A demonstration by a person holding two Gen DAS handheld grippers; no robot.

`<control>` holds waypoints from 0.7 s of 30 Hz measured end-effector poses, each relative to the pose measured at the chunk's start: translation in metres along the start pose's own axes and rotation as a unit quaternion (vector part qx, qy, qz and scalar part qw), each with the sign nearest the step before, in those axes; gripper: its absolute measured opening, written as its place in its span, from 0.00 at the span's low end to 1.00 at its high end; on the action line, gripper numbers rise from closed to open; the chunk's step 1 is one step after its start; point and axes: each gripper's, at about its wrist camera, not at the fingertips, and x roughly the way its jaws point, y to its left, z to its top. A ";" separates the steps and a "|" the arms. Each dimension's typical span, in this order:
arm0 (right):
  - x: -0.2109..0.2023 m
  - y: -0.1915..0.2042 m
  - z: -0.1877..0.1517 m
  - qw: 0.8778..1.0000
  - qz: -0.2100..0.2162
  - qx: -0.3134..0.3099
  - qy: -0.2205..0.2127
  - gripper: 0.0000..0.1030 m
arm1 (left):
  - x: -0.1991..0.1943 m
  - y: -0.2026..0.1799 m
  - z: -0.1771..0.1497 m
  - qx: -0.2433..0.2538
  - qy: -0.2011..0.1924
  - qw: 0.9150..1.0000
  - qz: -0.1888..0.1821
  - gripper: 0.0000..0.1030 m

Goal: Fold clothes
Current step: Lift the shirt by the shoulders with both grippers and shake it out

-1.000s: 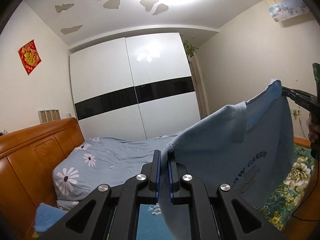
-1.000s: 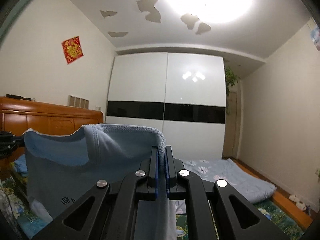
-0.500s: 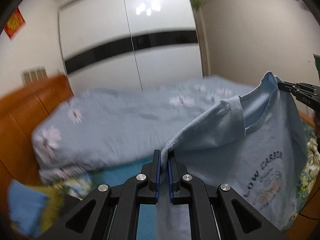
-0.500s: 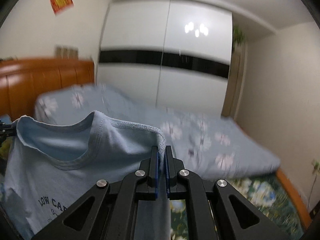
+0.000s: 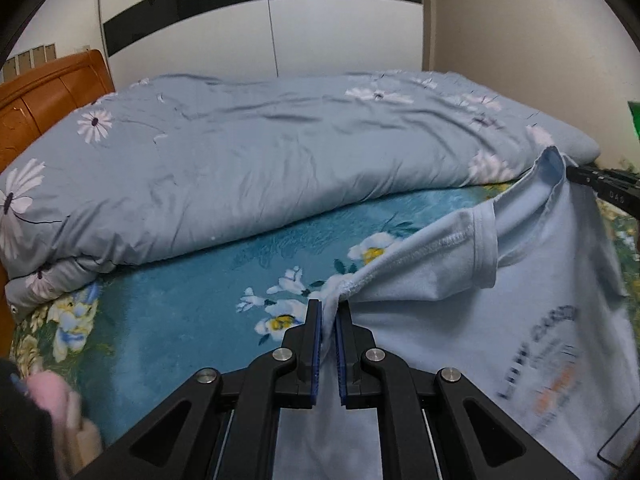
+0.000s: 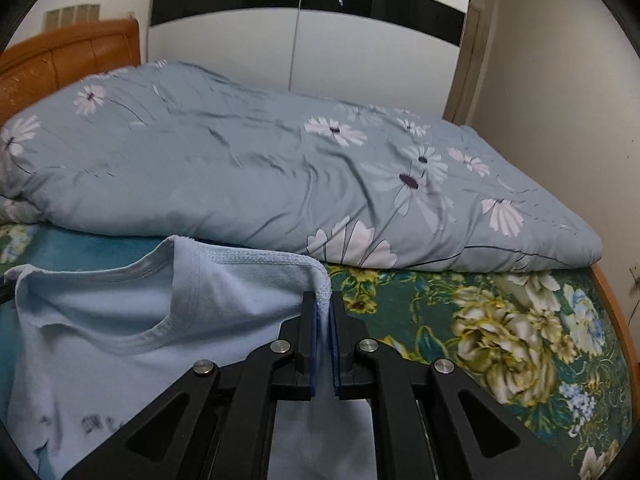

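A light blue T-shirt (image 5: 520,312) with dark printed lettering hangs stretched between my two grippers, above a floral bed sheet (image 5: 192,320). My left gripper (image 5: 328,312) is shut on one shoulder edge of the shirt. My right gripper (image 6: 323,304) is shut on the other shoulder edge, and the shirt (image 6: 120,320) with its neck opening spreads out to its left. The right gripper also shows at the right edge of the left wrist view (image 5: 600,188). The shirt's lower part is out of view.
A folded grey-blue quilt with daisies (image 5: 260,160) (image 6: 280,168) lies across the far half of the bed. A wooden headboard (image 5: 48,92) stands at the left, a white wardrobe (image 6: 304,40) behind. Something pink (image 5: 60,400) sits at the lower left.
Both grippers have tilted and come down from pointing at the ceiling and wardrobe to pointing at the bed. The shirt has come down with them, still held at both shoulders.
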 end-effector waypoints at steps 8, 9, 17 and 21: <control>0.072 0.012 -0.002 0.999 -0.022 -0.003 0.042 0.05 | 0.070 0.009 0.007 -0.005 0.040 0.999 -0.001 0.07; 0.081 0.013 -0.002 0.999 -0.025 -0.004 0.048 0.05 | 0.079 0.010 0.007 -0.005 0.045 0.999 0.000 0.07; 0.134 0.018 -0.013 0.996 -0.037 0.001 0.084 0.05 | 0.127 0.005 -0.001 0.005 0.076 0.997 0.003 0.07; 0.144 0.018 -0.021 0.995 -0.036 0.001 0.090 0.05 | 0.128 0.004 -0.004 0.003 0.073 0.997 0.000 0.07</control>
